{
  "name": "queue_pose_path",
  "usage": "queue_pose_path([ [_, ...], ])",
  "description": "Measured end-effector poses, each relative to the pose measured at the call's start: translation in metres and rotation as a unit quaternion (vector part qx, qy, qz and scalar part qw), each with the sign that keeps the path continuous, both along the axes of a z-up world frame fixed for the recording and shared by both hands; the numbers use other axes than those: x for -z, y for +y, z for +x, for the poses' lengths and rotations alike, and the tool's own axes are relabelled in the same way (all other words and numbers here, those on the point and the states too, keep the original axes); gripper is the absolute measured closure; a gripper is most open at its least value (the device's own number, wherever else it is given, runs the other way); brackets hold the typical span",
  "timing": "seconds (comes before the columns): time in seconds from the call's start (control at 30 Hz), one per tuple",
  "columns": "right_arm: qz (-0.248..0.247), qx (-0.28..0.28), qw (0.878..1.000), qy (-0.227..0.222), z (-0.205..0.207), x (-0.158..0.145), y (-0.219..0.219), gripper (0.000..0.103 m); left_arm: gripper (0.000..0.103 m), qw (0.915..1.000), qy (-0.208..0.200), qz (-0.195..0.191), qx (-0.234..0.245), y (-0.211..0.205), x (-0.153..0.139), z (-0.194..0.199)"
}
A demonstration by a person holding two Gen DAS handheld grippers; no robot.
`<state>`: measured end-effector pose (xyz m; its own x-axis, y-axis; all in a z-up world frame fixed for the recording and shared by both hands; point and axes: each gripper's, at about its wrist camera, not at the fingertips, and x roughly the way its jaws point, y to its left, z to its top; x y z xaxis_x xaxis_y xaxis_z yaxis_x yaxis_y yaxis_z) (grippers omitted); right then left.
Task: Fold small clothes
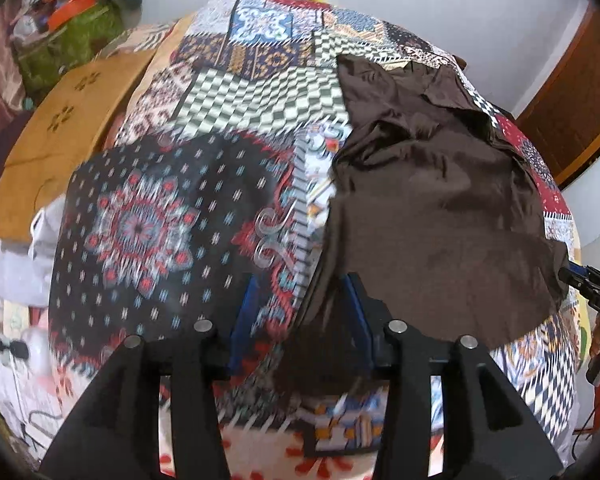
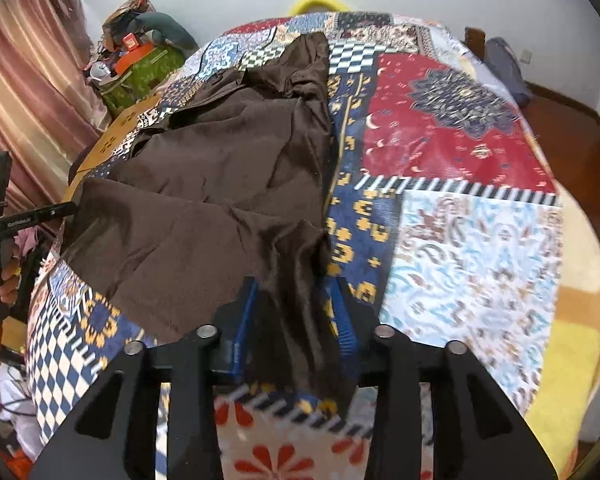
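A plain dark brown garment (image 2: pixel 220 184) lies on a multicoloured patchwork-print bedspread (image 2: pixel 460 184).

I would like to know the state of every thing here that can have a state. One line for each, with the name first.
brown garment: unfolded and creased, lying on the bed, its two near corners between the grippers' jaws.
left gripper: jaws partly apart, a cloth corner between them; pressing or not, cannot tell.
right gripper: jaws partly apart, a cloth corner hanging between them; grip unclear.
patchwork bedspread: spread flat over the bed.
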<state>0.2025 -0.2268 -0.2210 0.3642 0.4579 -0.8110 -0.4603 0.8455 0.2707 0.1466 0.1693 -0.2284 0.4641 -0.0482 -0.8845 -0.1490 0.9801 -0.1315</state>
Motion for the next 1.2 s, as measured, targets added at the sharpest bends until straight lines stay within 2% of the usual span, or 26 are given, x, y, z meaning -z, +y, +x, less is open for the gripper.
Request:
queue_pose_path([
  [0.2, -0.006, 0.002, 1.0, 0.025, -0.008, 0.016, -0.009, 0.068, 0.059, 0.9985, 0.027, -0.048, -0.007, 0.003, 0.023, -0.025],
  [0.27, 0.01, 0.012, 1.0, 0.026, -0.01, 0.018, -0.012, 0.068, 0.059, 0.9986, 0.016, -0.049, -0.012, 0.0, 0.026, -0.029],
  [0.3, 0.018, 0.014, 0.999, 0.031, -0.009, 0.02, -0.013, 0.074, 0.061, 0.9985, 0.013, -0.051, -0.014, 0.0, 0.026, -0.029],
  [0.33, 0.026, 0.014, 0.999, 0.036, -0.008, 0.019, -0.014, 0.079, 0.066, 0.9981, 0.012, -0.06, -0.013, -0.001, 0.027, -0.028],
  [0.37, 0.034, 0.013, 0.998, 0.041, -0.008, 0.019, -0.013, 0.088, 0.081, 0.9975, 0.011, -0.07, -0.009, -0.001, 0.026, -0.027],
  [0.4, 0.036, 0.011, 0.998, 0.041, -0.007, 0.017, -0.011, 0.092, 0.087, 0.9976, 0.01, -0.068, -0.01, -0.002, 0.025, -0.026],
  [0.47, 0.027, 0.001, 0.999, 0.033, -0.011, 0.013, -0.006, 0.095, 0.095, 0.9981, 0.011, -0.06, -0.008, -0.004, 0.022, -0.024],
  [0.5, 0.027, -0.003, 0.999, 0.025, -0.014, 0.008, -0.005, 0.095, 0.095, 0.9986, 0.007, -0.051, -0.008, -0.005, 0.018, -0.023],
  [0.57, 0.032, -0.008, 0.999, 0.016, -0.016, 0.0, -0.002, 0.095, 0.096, 0.9996, -0.013, -0.024, -0.005, -0.008, 0.002, -0.024],
  [0.73, 0.063, -0.005, 0.998, -0.026, -0.018, -0.041, -0.014, 0.096, 0.096, 0.9968, -0.079, -0.008, 0.004, -0.011, -0.051, -0.03],
  [0.97, 0.08, -0.008, 0.989, -0.122, -0.007, -0.118, -0.014, 0.096, 0.096, 0.9837, -0.177, 0.027, 0.019, -0.024, -0.143, -0.016],
  [1.2, 0.084, 0.006, 0.979, -0.187, 0.024, -0.166, -0.005, 0.096, 0.096, 0.9714, -0.232, 0.053, 0.003, -0.024, -0.2, 0.023],
])
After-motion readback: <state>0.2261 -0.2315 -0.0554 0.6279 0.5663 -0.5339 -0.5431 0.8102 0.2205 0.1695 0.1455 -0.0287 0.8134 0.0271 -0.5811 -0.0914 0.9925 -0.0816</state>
